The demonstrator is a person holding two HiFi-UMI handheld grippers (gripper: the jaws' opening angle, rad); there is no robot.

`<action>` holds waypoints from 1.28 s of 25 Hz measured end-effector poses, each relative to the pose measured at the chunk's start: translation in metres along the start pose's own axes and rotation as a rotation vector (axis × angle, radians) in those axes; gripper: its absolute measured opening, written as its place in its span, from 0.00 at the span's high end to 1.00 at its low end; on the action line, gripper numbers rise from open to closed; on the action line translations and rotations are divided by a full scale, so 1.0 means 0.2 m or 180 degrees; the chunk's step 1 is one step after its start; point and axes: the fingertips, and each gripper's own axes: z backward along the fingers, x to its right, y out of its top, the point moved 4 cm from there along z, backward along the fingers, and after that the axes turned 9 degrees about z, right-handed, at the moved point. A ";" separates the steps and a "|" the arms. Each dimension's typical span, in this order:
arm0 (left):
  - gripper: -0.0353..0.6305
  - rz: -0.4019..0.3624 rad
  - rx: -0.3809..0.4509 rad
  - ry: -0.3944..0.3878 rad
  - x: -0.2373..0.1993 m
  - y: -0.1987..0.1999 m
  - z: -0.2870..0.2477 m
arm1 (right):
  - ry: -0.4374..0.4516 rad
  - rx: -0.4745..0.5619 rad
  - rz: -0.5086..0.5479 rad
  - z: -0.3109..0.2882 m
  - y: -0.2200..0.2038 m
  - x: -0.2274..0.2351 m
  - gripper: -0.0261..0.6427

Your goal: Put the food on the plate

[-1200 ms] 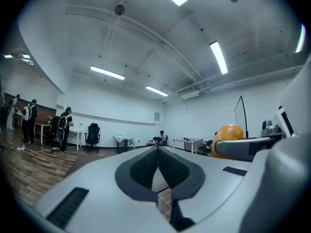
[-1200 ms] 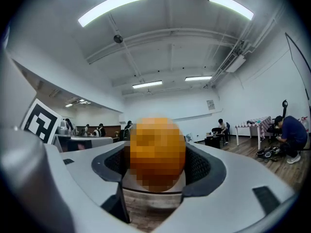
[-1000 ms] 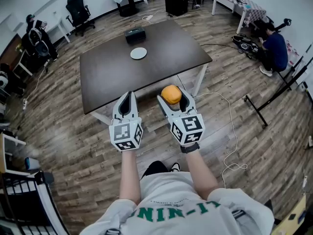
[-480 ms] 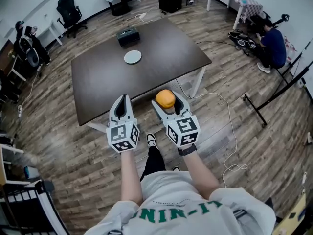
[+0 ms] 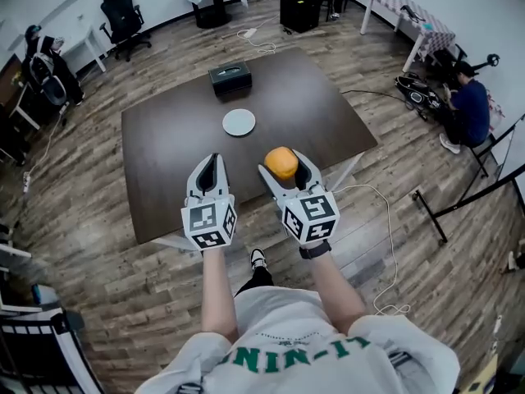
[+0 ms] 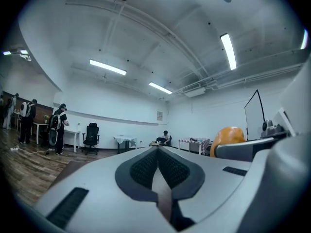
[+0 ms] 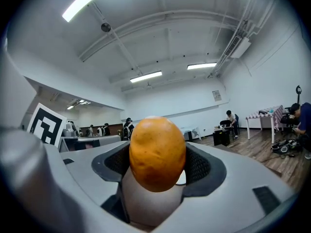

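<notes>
My right gripper (image 5: 282, 167) is shut on a round orange food item (image 5: 281, 162), which fills the middle of the right gripper view (image 7: 156, 153). It hangs over the near part of the dark table (image 5: 172, 162). A small white plate (image 5: 239, 122) lies on the table beyond both grippers, a little to the left of the food. My left gripper (image 5: 208, 171) is shut and empty, its pads touching in the left gripper view (image 6: 158, 167). The orange food (image 6: 228, 139) shows there at the right.
A black box (image 5: 229, 77) stands at the table's far edge behind the plate. Office chairs (image 5: 123, 16) and more tables line the far wall. A person (image 5: 470, 103) crouches at the right among stands. A cable (image 5: 385, 212) trails on the wooden floor.
Both grippers have come forward from over the floor to above the table's near edge. The orange food stays held in the right gripper. The plate is closer now.
</notes>
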 end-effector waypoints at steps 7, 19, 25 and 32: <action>0.92 0.0175 0.0031 -0.0277 -0.31 0.11 -0.47 | 0.0067 0.0162 0.0140 -0.55 0.12 0.07 0.47; 0.93 -0.0246 -0.0185 0.0101 -0.63 0.07 -0.94 | -0.0006 -0.0219 0.0144 -1.14 0.00 0.28 0.47; 0.93 -0.0167 -0.0155 0.0127 -0.76 0.03 -1.19 | 0.0125 -0.0433 0.0104 -1.47 -0.10 0.42 0.47; 0.93 -0.0105 -0.0238 0.0283 -0.82 -0.04 -1.43 | 0.0298 -0.0629 0.0095 -1.71 -0.20 0.54 0.47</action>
